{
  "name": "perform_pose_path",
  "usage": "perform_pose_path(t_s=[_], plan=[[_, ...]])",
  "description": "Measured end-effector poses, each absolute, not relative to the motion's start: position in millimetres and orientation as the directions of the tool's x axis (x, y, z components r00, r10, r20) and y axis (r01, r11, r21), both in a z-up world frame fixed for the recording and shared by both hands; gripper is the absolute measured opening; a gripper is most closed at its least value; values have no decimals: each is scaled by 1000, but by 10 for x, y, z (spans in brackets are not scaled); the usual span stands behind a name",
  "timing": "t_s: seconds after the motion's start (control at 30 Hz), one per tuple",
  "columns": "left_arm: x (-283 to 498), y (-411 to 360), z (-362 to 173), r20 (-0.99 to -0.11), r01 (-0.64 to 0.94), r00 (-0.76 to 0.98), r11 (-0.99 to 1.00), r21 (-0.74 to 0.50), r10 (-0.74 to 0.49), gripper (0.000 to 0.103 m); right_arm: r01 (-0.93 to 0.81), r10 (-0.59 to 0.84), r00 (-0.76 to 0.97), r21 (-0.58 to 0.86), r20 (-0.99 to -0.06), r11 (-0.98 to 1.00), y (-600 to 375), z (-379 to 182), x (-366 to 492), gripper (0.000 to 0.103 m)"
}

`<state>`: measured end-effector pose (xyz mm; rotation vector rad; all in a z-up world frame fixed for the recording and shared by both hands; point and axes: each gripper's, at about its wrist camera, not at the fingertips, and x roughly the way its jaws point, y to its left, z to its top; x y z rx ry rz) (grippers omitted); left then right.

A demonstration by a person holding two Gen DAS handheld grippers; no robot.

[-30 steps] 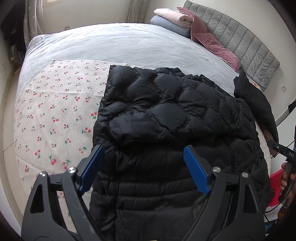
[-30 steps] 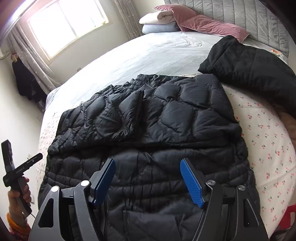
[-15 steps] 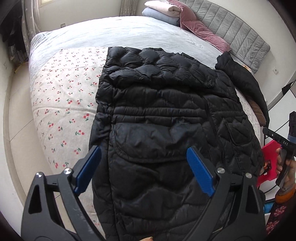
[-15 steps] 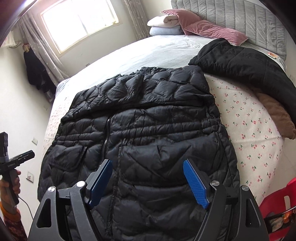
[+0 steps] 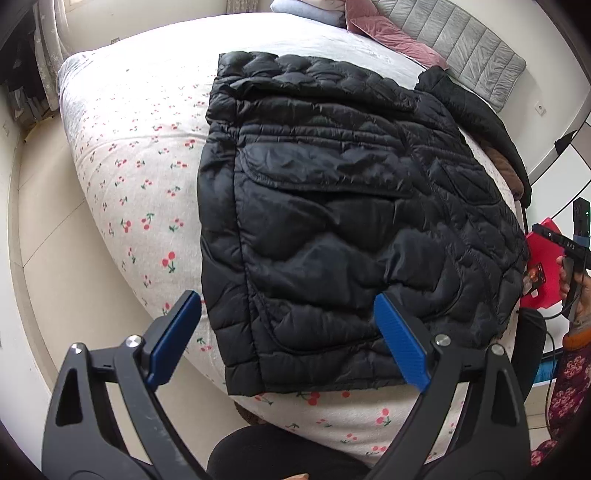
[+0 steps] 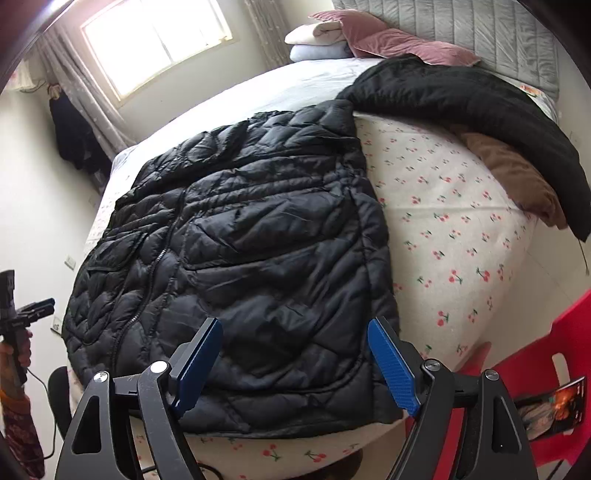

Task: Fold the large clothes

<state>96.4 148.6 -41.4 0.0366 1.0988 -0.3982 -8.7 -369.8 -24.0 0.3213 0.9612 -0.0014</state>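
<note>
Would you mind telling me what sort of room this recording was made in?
Most likely a home bedroom: a bed with a padded headboard, stacked pillows, and a curtained window. A black jacket lies on it.

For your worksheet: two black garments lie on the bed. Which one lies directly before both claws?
The quilted puffer jacket, spread flat with its zipper showing. The other black garment lies crumpled further back near the headboard, over something brown.

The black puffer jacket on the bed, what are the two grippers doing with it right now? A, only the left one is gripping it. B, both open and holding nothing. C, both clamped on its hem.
B: the left gripper and right gripper both have jaws spread wide above the jacket, holding nothing.
</note>
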Motion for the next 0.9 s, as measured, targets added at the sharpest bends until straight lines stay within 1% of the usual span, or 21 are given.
perform_pose_path(t_s=[0.07, 0.17, 0.4, 0.5, 0.63, 0.83, 0.9], plan=[[910, 1507, -517, -875, 343, 375, 923, -174, -305, 95, 169, 118, 562, 254, -819, 952, -3794, -361, -164, 82], [862, 1538, -644, -873, 362, 341, 906, -221, -349, 95, 197, 81, 538, 219, -839, 956, -3869, -529, -233, 82], [846, 1616, -970, -881, 318, 247, 892, -320, -404, 94, 236, 124, 512, 278, -850, 931, -4012, -857, -314, 82], [832, 1643, -986, -865, 313, 256, 883, -349, -432, 95, 239, 155, 514, 315, -844, 919, -4020, -941, -318, 82], [830, 1668, -994, -846, 308, 264, 871, -383, -464, 94, 240, 161, 529, 329, -833, 913, -3995, -970, -306, 86], [836, 1667, -1001, -840, 323, 253, 860, -394, -480, 94, 240, 122, 547, 295, -828, 925, -3919, -976, -272, 87], [837, 1657, -994, -843, 319, 255, 864, -389, -474, 93, 239, 107, 547, 277, -831, 931, -3889, -972, -262, 85]])
